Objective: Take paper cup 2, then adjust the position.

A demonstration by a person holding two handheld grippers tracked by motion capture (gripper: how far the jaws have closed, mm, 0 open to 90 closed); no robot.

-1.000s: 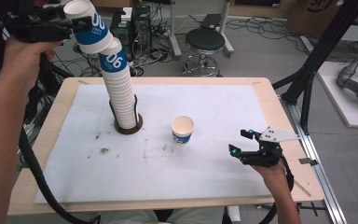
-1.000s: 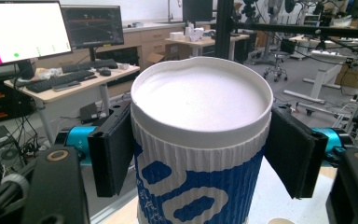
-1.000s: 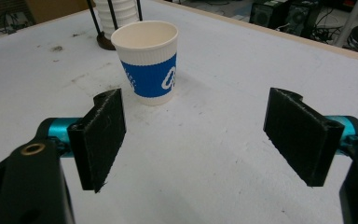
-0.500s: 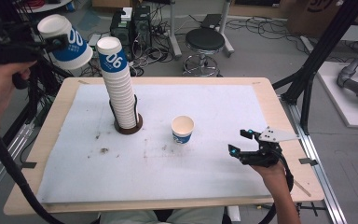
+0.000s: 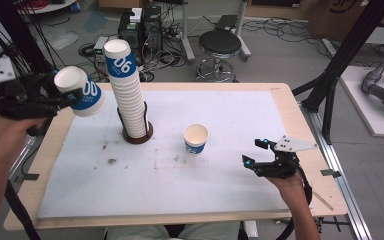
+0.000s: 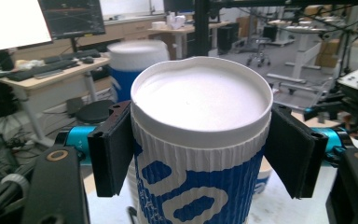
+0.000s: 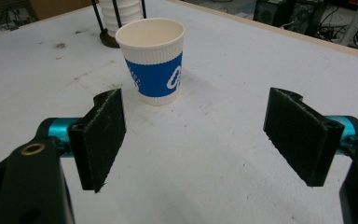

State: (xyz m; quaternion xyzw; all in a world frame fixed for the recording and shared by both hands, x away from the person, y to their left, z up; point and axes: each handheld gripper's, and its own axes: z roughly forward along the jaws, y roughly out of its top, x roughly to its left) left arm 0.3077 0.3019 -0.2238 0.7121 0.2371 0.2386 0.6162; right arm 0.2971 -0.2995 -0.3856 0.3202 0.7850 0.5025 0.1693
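The left tongs (image 5: pixel 62 97) are clamped on a blue-and-white paper cup (image 5: pixel 80 91), held in the air to the left of the tall cup stack (image 5: pixel 128 95), near its upper half and not touching it; in the left gripper view the two black pads press the ribbed wall of that cup (image 6: pixel 200 154) just under its rim, and the cup's closed white bottom faces the camera, so it is carried tilted, bottom toward the hand; the stack stands upright in a dark round holder (image 5: pixel 137 136) on the white tabletop (image 5: pixel 230 190); a single cup (image 5: pixel 196 138) stands upright and open-mouthed to the right of the stack, well apart from it; the right tongs (image 5: pixel 254 152) rest low over the tabletop farther right of that single cup, their pads spread wide with nothing between them; in the right gripper view the single cup (image 7: pixel 154 60) stands beyond the open pads, and the foot of the stack (image 7: pixel 121 18) lies behind it.
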